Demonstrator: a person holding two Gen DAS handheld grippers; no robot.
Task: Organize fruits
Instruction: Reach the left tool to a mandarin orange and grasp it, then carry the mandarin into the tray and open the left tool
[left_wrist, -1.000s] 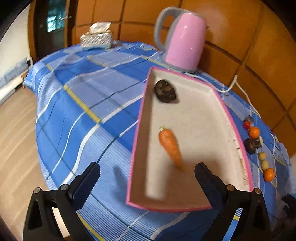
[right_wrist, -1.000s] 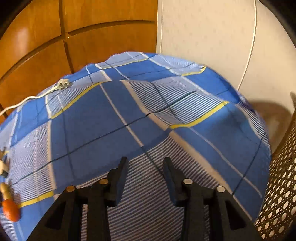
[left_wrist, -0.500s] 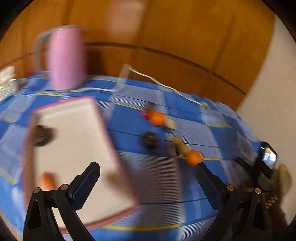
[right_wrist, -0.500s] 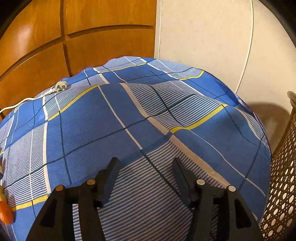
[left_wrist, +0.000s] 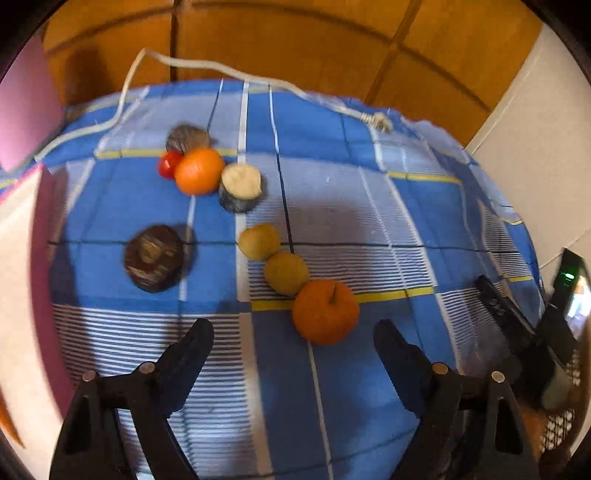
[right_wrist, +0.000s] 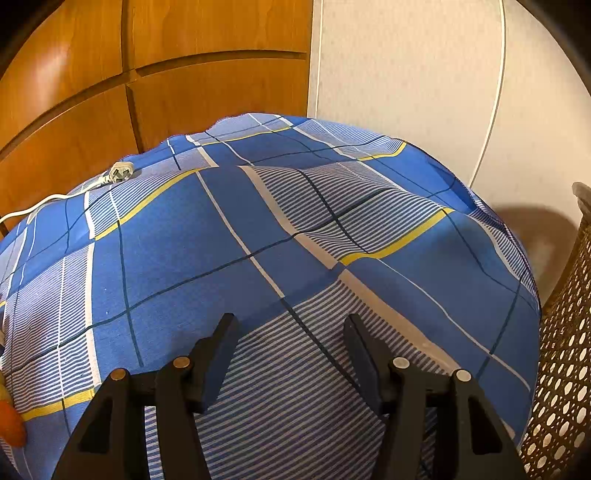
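Observation:
In the left wrist view my left gripper (left_wrist: 293, 334) is open and empty, just in front of an orange fruit with a stem (left_wrist: 325, 312). Behind it lie two small yellow fruits (left_wrist: 286, 272) (left_wrist: 259, 242), a dark brown round piece (left_wrist: 154, 257), a cut grey piece with a pale top (left_wrist: 241, 187), a second orange (left_wrist: 198, 171), a small red fruit (left_wrist: 169, 164) and a grey-brown piece (left_wrist: 187, 137). The pink-rimmed tray (left_wrist: 22, 280) is at the left edge. My right gripper (right_wrist: 290, 332) is open and empty over bare cloth.
A blue checked cloth (right_wrist: 258, 236) covers the table. A white cord with plug (left_wrist: 376, 120) runs along the back edge by the wooden wall. The pink kettle (left_wrist: 22, 107) is far left. A wicker basket (right_wrist: 565, 362) stands beside the table at right.
The left gripper has swung right from over the tray to face the row of fruits. The right gripper's jaws have opened wider; it has hardly moved.

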